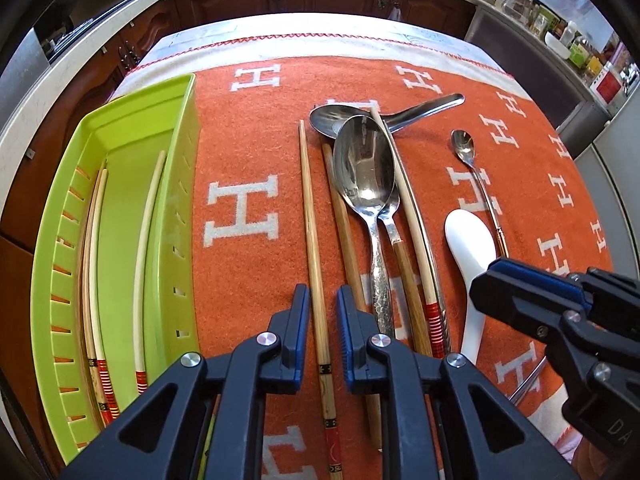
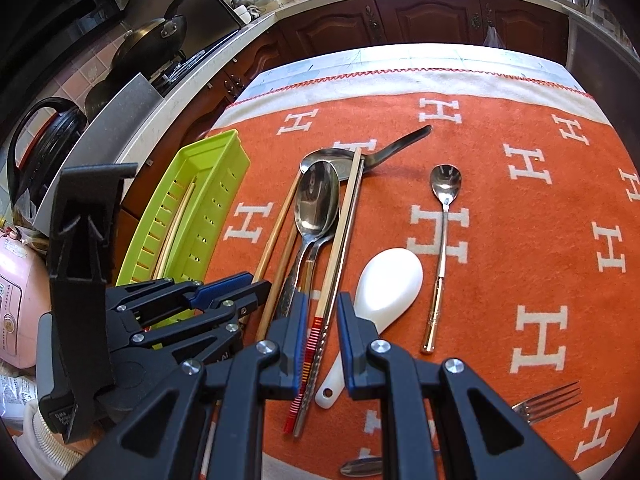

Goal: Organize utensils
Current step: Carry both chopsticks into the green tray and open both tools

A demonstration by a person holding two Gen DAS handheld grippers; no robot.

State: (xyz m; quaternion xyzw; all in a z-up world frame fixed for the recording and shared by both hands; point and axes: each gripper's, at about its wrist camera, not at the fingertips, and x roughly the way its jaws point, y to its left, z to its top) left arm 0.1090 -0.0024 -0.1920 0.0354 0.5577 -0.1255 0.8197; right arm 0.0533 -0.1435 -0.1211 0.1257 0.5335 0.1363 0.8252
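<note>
A bamboo chopstick [image 1: 310,208] lies on the orange cloth and runs between the fingers of my left gripper [image 1: 323,294]. The jaws stand narrowly apart astride it, and cloth shows between the chopstick and the right-hand pad. From the right wrist view the left gripper [image 2: 262,280] tips down at the chopsticks. My right gripper [image 2: 323,300] hovers with a narrow gap and nothing in it, above a red-banded chopstick [image 2: 332,272] and beside the white spoon [image 2: 390,280]. The green tray [image 1: 180,184] at the left holds several chopsticks [image 1: 94,240].
A big steel spoon [image 1: 362,164] overlaps another spoon [image 1: 332,118], a wooden-handled one and more chopsticks. A small teaspoon [image 1: 464,146] lies further right. A fork [image 2: 552,400] sits near the front right. Kitchen cabinets and counters ring the table.
</note>
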